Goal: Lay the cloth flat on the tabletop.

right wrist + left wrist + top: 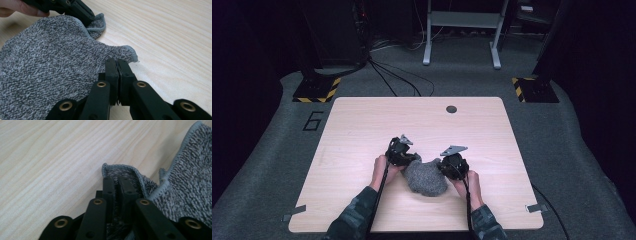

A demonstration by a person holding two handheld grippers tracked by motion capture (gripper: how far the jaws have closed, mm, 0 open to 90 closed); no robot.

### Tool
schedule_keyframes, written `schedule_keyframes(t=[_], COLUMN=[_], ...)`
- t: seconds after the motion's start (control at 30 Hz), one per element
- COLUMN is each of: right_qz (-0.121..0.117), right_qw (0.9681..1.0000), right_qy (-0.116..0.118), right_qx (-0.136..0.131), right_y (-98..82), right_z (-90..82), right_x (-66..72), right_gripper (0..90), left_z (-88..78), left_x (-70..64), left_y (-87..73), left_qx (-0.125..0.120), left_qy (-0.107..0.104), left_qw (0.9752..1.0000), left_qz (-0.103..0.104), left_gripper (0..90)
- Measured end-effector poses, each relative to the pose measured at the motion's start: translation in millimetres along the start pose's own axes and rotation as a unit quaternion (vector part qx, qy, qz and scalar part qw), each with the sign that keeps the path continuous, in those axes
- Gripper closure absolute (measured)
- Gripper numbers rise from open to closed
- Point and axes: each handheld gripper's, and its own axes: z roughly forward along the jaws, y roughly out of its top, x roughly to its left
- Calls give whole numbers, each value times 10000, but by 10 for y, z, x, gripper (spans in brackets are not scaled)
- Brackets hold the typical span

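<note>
So the cloth is a speckled grey knit thing with a lighter grey stitched hem, lying rumpled on the counter, toward the near edge and roughly in the middle between the two hands. It's bunched up rather than flat, and the hem curls and folds over itself at the far corners.

The left gripper is at the cloth's far left corner. In the left gripper view its jaws are pressed together with the hemmed corner pinched between them, fabric showing in the narrow slot between the two black jaws and the hem curling over their tips. You can see the same pinch from the right gripper view, up at the top left, where the left gripper bites the folded corner and a bit of the left hand shows behind it.

The right gripper is at the far right corner. Its jaws are also squeezed tight, with the cloth edge nipped right at the tips, that corner lifted slightly off the wood.

Both hands come in from the near edge in camo sleeves. The counter is pale wood with a small dark round hole near its far edge. Grey carpet around it, with cables trailing off toward the back.
</note>
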Motion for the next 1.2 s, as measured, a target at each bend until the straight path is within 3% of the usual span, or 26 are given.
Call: schedule_keyframes(t=[0.23,0.43,0.5,0.53,0.57,0.6,0.67,0.73,0.83,0.9,0.97,1.07,1.1,1.2], right_qz=[33,61,61,36,-40,-55,-149,-222,-241,-240,-297,-144,-144,-98], right_qw=[9999,9992,9990,9984,9980,9974,9962,9947,9933,9932,9938,9965,9965,9992], right_qy=[-106,-342,-371,-483,-549,-613,-715,-806,-865,-866,-840,-639,-639,-266], right_qx=[-54,-204,-241,-299,-313,-366,-477,-591,-726,-736,-666,-512,-512,-273], right_y=[-1,62,82,130,161,187,232,258,242,214,56,-163,-163,-411], right_z=[-55,-200,-227,-289,-328,-371,-463,-556,-667,-692,-712,-659,-659,-607], right_x=[-31,-149,-167,-189,-206,-213,-228,-230,-200,-180,-114,-27,-27,70], right_gripper=[887,888,888,888,888,888,888,888,888,888,887,885,885,878], left_z=[-50,-269,-308,-384,-384,-457,-500,-609,-671,-680,-682,-663,-655,-622], left_x=[64,162,181,214,214,235,245,258,254,246,221,202,186,131], left_y=[-27,-6,4,20,20,37,45,53,13,-15,-153,-263,-319,-530], left_qx=[-188,-629,-656,-815,-815,-978,-1035,-1293,-1371,-1352,-1283,-1211,-1123,-876], left_qy=[33,341,368,461,461,549,592,678,706,713,712,647,634,582], left_qw=[9997,9971,9968,9952,9952,9931,9923,9884,9869,9871,9878,9888,9900,9928], left_qz=[-126,-259,-268,-300,-300,-333,-344,-424,-471,-474,-514,-580,-572,-580], left_gripper=[877,880,881,881,881,881,881,881,880,880,876,873,873,866])
